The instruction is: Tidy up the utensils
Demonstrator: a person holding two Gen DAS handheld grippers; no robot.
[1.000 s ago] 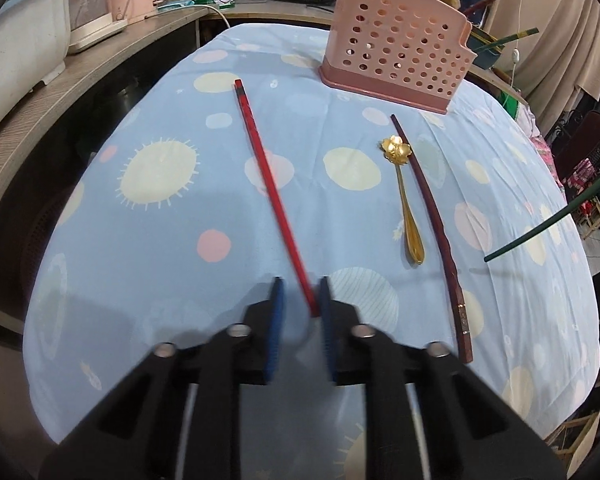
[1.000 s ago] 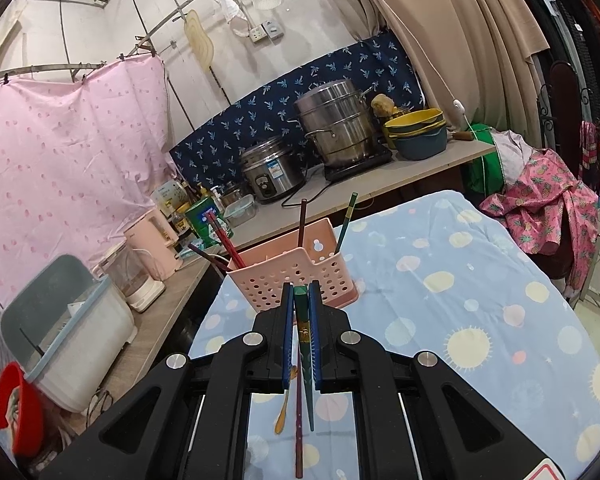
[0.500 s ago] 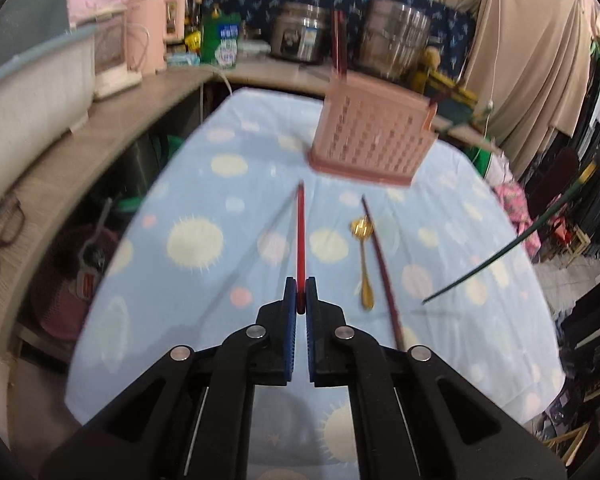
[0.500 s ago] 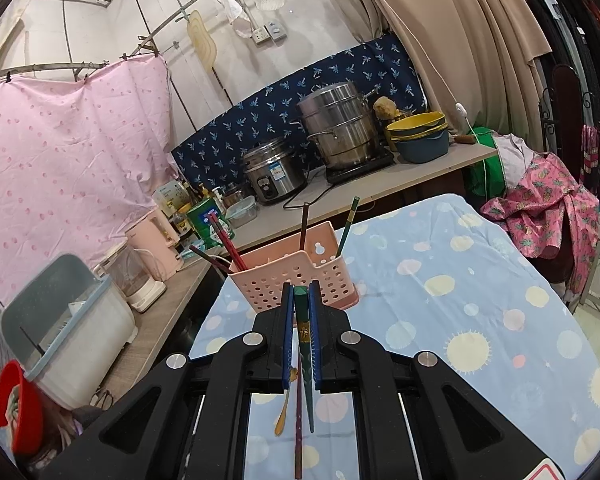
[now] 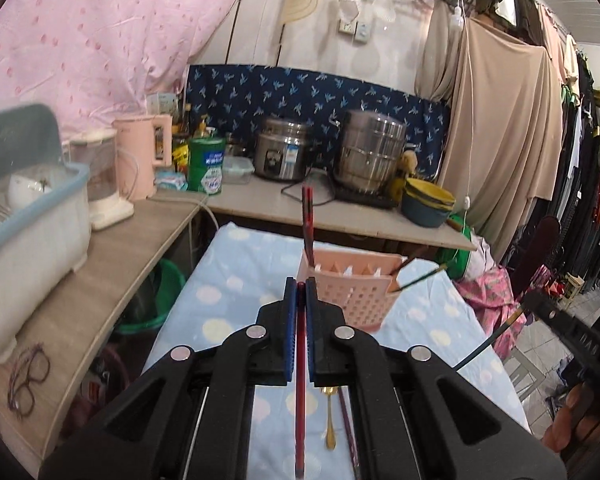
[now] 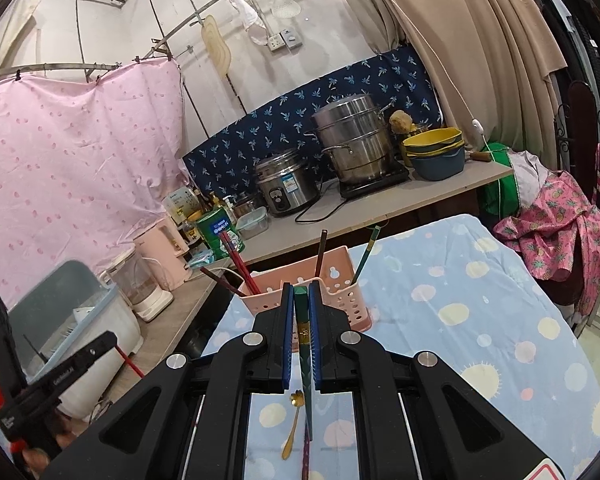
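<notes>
My left gripper [image 5: 299,285] is shut on a red chopstick [image 5: 300,400], which hangs down between the pads, clear of the blue spotted tablecloth [image 5: 236,280]. Ahead stands the pink perforated basket [image 5: 352,292] with several chopsticks upright in it. A gold spoon [image 5: 330,420] and a dark brown chopstick [image 5: 348,432] lie side by side on the cloth below. My right gripper [image 6: 300,291] is shut on a green chopstick [image 6: 306,360], held above the table in front of the basket [image 6: 340,300]. In the right wrist view, the spoon [image 6: 292,424] lies beneath it.
A counter [image 5: 340,216] behind the table carries a rice cooker [image 5: 280,154], a steel steamer pot [image 5: 370,156] and stacked bowls [image 5: 428,200]. A side shelf on the left holds a dish rack [image 5: 28,216], a pink kettle [image 5: 140,160] and glasses [image 5: 26,372]. Clothes hang on the right.
The left gripper shut on the red chopstick and lifted it off the cloth, rising and tilting up towards the basket. The right gripper kept its hold on the green chopstick and barely moved.
</notes>
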